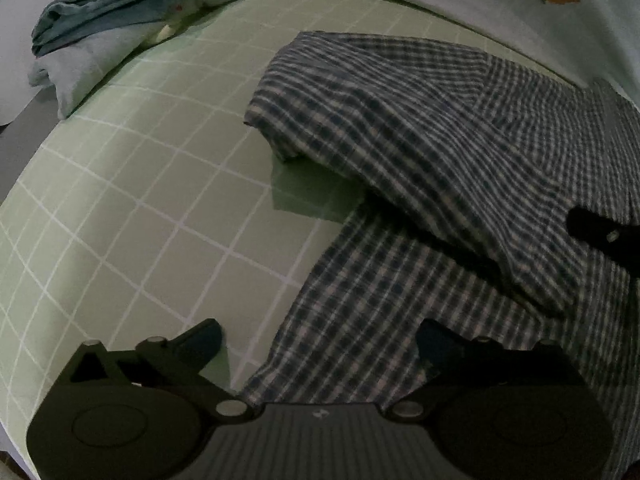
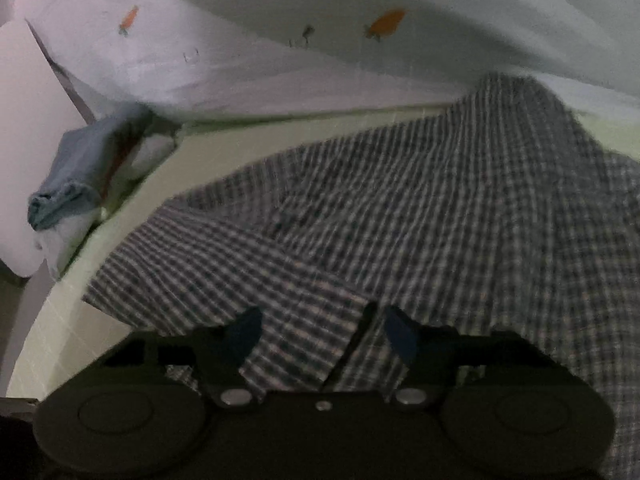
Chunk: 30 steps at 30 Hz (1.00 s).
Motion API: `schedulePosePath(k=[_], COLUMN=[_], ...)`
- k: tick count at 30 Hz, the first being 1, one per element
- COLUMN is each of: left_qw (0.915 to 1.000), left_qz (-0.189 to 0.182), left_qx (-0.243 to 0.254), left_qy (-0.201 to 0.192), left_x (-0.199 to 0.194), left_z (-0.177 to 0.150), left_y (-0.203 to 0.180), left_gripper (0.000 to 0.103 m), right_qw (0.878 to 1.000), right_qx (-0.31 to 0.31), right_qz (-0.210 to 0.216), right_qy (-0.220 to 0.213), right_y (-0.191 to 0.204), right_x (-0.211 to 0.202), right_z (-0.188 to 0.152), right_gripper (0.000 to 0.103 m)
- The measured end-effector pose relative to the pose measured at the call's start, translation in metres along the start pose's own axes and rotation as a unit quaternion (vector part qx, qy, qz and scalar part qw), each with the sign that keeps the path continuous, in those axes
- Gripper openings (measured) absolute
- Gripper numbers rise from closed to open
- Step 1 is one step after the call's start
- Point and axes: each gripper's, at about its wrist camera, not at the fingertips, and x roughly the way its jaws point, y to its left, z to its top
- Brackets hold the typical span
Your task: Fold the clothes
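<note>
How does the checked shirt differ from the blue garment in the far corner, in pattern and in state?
The checked shirt has a dark plaid pattern; the blue garment is plain. The shirt lies spread out and rumpled, one flap turned over; the blue garment is folded into a compact bundle. The shirt lies under both grippers; the blue one sits apart. Both rest on the green grid sheet.

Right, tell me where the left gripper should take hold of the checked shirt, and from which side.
Probably the shirt's loose near edge. The checked shirt has a flat edge lying on the green grid sheet, already between the open fingers of the left gripper. Come in low from the bare sheet side, since only one thin layer lies there, while further in the cloth is folded over.
</note>
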Motion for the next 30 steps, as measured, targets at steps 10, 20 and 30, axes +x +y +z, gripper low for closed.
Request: schedulePosePath(k=[10, 20, 30], left_qw=[0.9999, 0.9997, 0.9977], left_qz=[0.001, -0.019, -0.031], left_qx=[0.000, -0.009, 0.058], left_qy=[-0.014, -0.008, -0.014], left_x=[0.004, -0.027, -0.074], left_z=[0.004, -0.011, -0.074], left_y=[-0.002, -0.013, -0.073], left_gripper=[0.103, 0.103, 0.103], right_qw=[0.998, 0.990, 0.976], right_qx=[0.046, 0.101, 0.158], right_qz=[0.038, 0.012, -0.027], right_qy=[0.015, -0.099, -0.148], right_y=[-0.022, -0.070, -0.145], right_x=[0.004, -0.103, -0.188], right_z=[-0.005, -0.010, -0.046], right_gripper=[0.001, 0.000, 0.000])
